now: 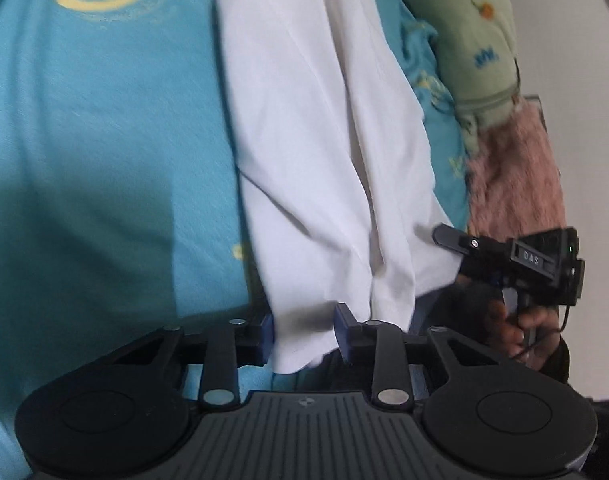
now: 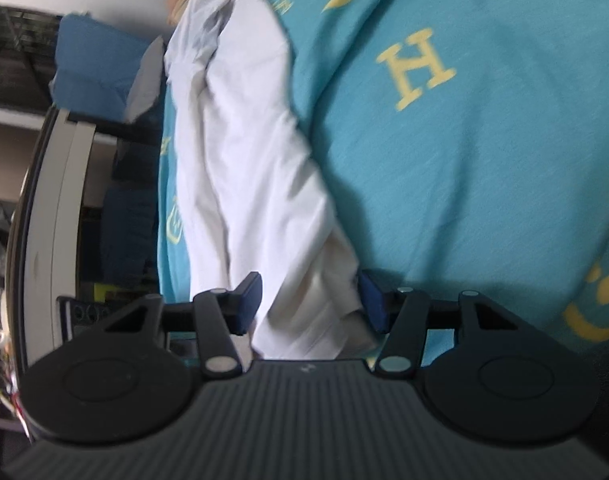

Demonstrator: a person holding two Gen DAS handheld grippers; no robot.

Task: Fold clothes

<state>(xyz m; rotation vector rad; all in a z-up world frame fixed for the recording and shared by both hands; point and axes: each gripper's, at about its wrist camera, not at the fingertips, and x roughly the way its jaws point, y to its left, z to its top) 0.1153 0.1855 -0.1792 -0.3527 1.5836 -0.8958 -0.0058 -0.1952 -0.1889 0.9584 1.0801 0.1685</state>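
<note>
On my left side, my left gripper (image 1: 303, 334) has its jaws partly apart, and the hem of the white garment (image 1: 324, 152) hangs down between the two blue pads (image 1: 266, 334). The cloth fills most of the gap and lies against the left-hand pad; on the other side there seems to be a sliver of space, though blur keeps me from being sure. I would say I hold it loosely at best.

The garment runs away from me in a long, wrinkled strip across the turquoise bedsheet (image 1: 104, 140) with its yellow print. Beyond the strip, to the right in my left wrist view, lie a green printed cloth (image 1: 476, 40) and a pink fuzzy cloth (image 1: 516, 176), both beside the sheet's edge.

Further right in that same view I see my right gripper (image 1: 456, 240) from the side, its dark fingers reaching onto the garment's far edge, with my hand (image 1: 520, 328) below it.

From the right wrist camera, my right gripper's (image 2: 310, 304) jaws stand wide apart. A bunched fold of the white garment (image 2: 248, 160) sits between them, touching the right-hand pad (image 2: 370, 300) and clear of the other. The turquoise bedsheet (image 2: 484, 160) fills the right of that view, and a blue folded cloth (image 2: 100, 64) lies off the bed's far left corner.
</note>
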